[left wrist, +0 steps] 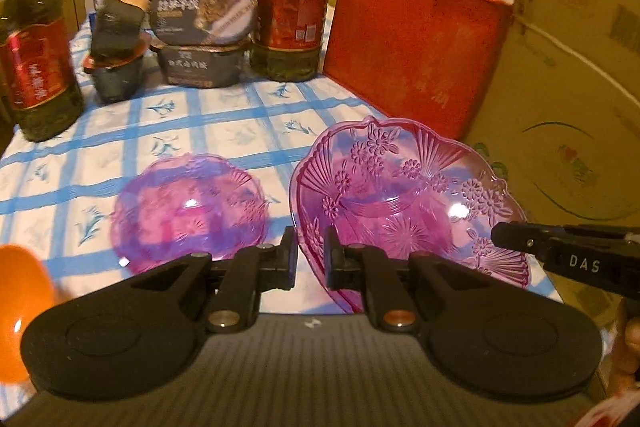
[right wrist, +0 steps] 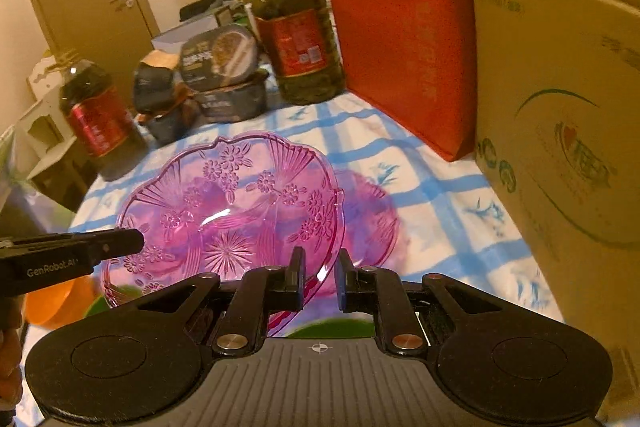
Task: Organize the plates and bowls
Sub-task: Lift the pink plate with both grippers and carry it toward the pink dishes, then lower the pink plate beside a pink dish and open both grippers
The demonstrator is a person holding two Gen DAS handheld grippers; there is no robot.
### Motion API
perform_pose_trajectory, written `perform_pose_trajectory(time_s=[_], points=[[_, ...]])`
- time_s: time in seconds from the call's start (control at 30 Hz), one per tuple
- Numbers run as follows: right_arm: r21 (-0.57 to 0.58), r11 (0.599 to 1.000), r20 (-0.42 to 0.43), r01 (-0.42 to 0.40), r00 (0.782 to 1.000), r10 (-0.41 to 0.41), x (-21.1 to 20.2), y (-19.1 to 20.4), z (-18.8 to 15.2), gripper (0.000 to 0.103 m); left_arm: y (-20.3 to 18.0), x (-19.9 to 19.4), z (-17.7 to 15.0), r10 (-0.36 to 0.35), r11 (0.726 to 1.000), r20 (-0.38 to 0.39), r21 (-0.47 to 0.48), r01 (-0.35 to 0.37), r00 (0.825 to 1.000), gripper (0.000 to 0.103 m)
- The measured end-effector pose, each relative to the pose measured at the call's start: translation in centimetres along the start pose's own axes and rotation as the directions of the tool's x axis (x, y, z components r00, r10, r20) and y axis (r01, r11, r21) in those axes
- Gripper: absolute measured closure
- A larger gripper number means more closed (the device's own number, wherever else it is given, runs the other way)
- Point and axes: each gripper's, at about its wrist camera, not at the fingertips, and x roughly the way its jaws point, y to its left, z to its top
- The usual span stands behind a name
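The left gripper (left wrist: 311, 255) and the right gripper (right wrist: 320, 277) each pinch the rim of the same large pink plate (left wrist: 404, 195), their fingers drawn narrow on opposite edges, so it hangs tilted just above the tabletop (left wrist: 224, 123) with its blue-checked cloth. A smaller pink bowl (left wrist: 188, 207) lies on the cloth beside it. Farther back stand oil bottles (left wrist: 290, 7), stacked food containers (left wrist: 204, 35), a red bag (left wrist: 408, 39) and a cardboard box (left wrist: 568, 99).
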Motion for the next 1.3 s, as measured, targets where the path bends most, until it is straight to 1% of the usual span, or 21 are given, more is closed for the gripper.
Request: perform_pose_trajectory(time_s=[0.17,0.3,0.43,0.6,0.73,0.87,0.9,0.93,0.97,1.0,1.03,1.2,1.27,1.3], points=[[0.016,1.0,-0.042,0.01,0.999,-0.009,4.2,-2.8,1.4,0.088,0.1,4.6,1.4,-0.013,1.0,-0.052,-0.019,0.012,0.999,0.092],[0.0,1.0,-0.063,0.03,0.998,-0.03,6.9,-3.9,2.0,0.088,-0.3,7.7,2.0,0.0,1.0,-0.079,0.006,0.001,0.997,0.091],[-0.017,0.999,-0.092,0.044,0.995,-0.045,9.2,-4.7,2.3,0.088,-0.2,10.3,2.2,0.007,1.0,-0.111,0.007,-0.006,0.994,0.091],[-0.046,0.997,-0.112,0.056,0.992,-0.061,10.6,-4.9,2.2,0.088,0.0,11.8,1.9,0.006,1.0,-0.136,0.008,-0.005,0.991,0.09],[-0.054,0.996,-0.112,0.065,0.991,-0.071,11.0,-4.9,2.1,0.088,-0.2,12.2,1.7,0.009,1.0,-0.142,0.015,-0.007,0.99,0.089],[-0.057,0.997,-0.112,0.056,0.992,-0.063,11.2,-4.9,2.0,0.088,-0.3,12.6,1.5,0.035,0.999,-0.152,0.037,-0.03,0.988,0.087],[-0.061,0.996,-0.112,0.059,0.991,-0.066,11.4,-4.8,2.1,0.086,-0.3,12.7,1.4,0.045,0.998,-0.158,0.044,-0.038,0.986,0.08],[-0.061,0.996,-0.107,0.066,0.992,-0.072,11.4,-4.9,2.1,0.076,-0.3,12.8,1.2,0.05,0.998,-0.158,0.046,-0.043,0.986,0.069],[-0.057,0.996,-0.095,0.071,0.993,-0.076,11.4,-5.0,2.1,0.065,-0.2,12.8,1.1,0.055,0.998,-0.156,0.042,-0.049,0.986,0.065],[-0.048,0.996,-0.081,0.073,0.994,-0.077,11.3,-5.2,2.2,0.04,-0.1,12.7,1.1,0.058,0.998,-0.152,0.034,-0.053,0.987,0.064],[-0.038,0.996,-0.066,0.077,0.995,-0.079,11.0,-5.3,2.2,0.032,0.1,12.5,1.0,0.056,0.998,-0.148,0.026,-0.053,0.987,0.064],[-0.021,0.996,-0.055,0.084,0.995,-0.085,9.4,-5.5,2.3,0.032,0.3,10.9,1.1,0.05,0.999,-0.119,0.006,-0.049,0.992,0.061],[-0.015,0.996,-0.053,0.084,0.995,-0.084,8.5,-5.3,2.3,0.032,0.3,9.9,1.1,0.043,0.999,-0.109,-0.008,-0.044,0.993,0.059],[-0.012,0.996,-0.051,0.083,0.995,-0.083,7.8,-5.1,2.3,0.032,0.3,9.2,1.1,0.037,0.999,-0.101,-0.017,-0.039,0.994,0.056]])
